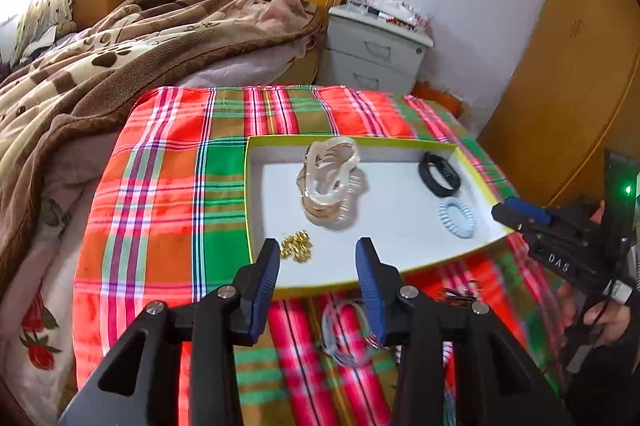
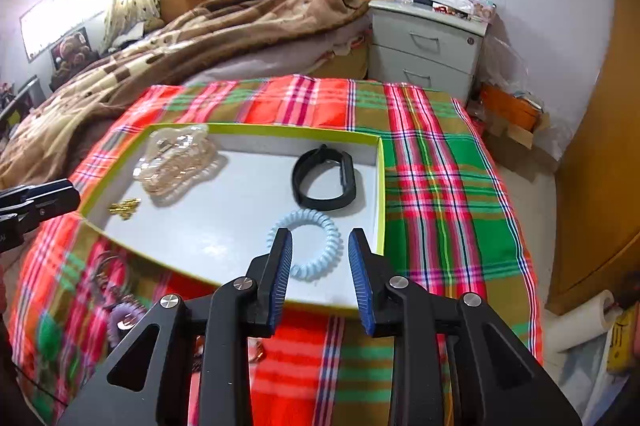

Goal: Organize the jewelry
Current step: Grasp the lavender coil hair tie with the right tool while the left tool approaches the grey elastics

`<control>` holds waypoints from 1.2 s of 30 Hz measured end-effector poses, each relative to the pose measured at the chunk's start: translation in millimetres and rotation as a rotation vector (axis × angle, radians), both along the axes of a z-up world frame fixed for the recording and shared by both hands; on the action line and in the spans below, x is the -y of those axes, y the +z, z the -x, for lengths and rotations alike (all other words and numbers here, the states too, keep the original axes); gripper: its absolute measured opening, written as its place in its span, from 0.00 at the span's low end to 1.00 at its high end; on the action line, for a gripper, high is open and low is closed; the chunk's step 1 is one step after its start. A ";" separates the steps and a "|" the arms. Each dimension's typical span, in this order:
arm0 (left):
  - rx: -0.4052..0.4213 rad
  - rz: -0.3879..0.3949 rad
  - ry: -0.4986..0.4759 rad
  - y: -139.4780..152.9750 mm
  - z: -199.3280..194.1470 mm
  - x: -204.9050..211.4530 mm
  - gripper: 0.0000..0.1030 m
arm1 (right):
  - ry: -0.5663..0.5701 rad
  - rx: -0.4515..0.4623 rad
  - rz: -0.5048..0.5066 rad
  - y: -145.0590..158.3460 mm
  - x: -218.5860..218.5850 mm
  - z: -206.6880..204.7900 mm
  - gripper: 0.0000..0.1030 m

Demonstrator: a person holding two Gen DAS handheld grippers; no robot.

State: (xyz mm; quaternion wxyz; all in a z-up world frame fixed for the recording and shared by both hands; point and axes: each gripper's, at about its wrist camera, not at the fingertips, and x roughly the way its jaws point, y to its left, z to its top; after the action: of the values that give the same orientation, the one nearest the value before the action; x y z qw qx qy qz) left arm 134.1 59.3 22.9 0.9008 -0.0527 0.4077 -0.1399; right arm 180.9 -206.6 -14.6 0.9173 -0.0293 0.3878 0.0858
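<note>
A shallow white box with a yellow-green rim (image 1: 404,139) (image 2: 382,186) lies on the plaid cloth. Inside it are a pile of clear and beige coil hair ties (image 1: 332,182) (image 2: 176,162), a small gold chain (image 1: 297,246) (image 2: 125,208), a black wristband (image 1: 439,173) (image 2: 325,178) and a pale blue coil hair tie (image 1: 457,218) (image 2: 306,246). My left gripper (image 1: 318,254) is open above the box's near edge, with nothing between its fingers. My right gripper (image 2: 320,246) (image 1: 520,210) is open over the blue coil tie, apart from it.
Loose clear rings and dark clips (image 1: 348,330) (image 2: 116,290) lie on the plaid cloth (image 1: 168,194) (image 2: 440,186) in front of the box. A brown blanket (image 1: 100,66) covers the bed at left. A grey nightstand (image 1: 376,50) (image 2: 428,46) stands behind; a wooden wardrobe (image 1: 568,66) is at right.
</note>
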 end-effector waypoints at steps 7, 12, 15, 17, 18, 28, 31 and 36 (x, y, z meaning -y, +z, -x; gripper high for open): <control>0.007 0.044 0.022 -1.5 30.1 -6.5 0.44 | 0.115 -0.019 -0.126 -1.1 -13.3 26.5 0.30; -0.027 0.075 0.042 -13.9 40.2 -12.3 0.44 | 0.277 -0.076 -0.167 -14.3 -45.6 36.8 0.30; -0.041 0.074 0.036 -20.1 47.4 -13.8 0.44 | 0.341 -0.113 -0.201 -23.0 -57.9 39.8 0.30; -0.050 0.073 0.032 -23.3 50.6 -14.3 0.44 | 0.356 -0.142 -0.221 -28.8 -62.3 38.5 0.30; -0.053 0.074 0.028 -24.4 52.2 -14.4 0.44 | 0.365 -0.142 -0.229 -30.4 -64.5 38.3 0.30; -0.075 0.091 0.018 -32.0 56.1 -19.4 0.44 | 0.454 -0.189 -0.212 -44.3 -78.5 25.6 0.30; -0.080 0.091 0.016 -32.9 54.2 -19.7 0.44 | 0.461 -0.212 -0.221 -49.7 -79.2 20.7 0.30; -0.084 0.089 0.017 -33.0 49.3 -18.8 0.44 | 0.474 -0.228 -0.223 -52.2 -79.8 17.2 0.30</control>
State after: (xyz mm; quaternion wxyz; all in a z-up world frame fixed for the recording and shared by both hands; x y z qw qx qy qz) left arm 84.8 78.1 -10.1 0.8810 -0.1019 0.4378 -0.1476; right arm 163.7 -126.8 -66.7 0.8196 -0.0085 0.4591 0.3427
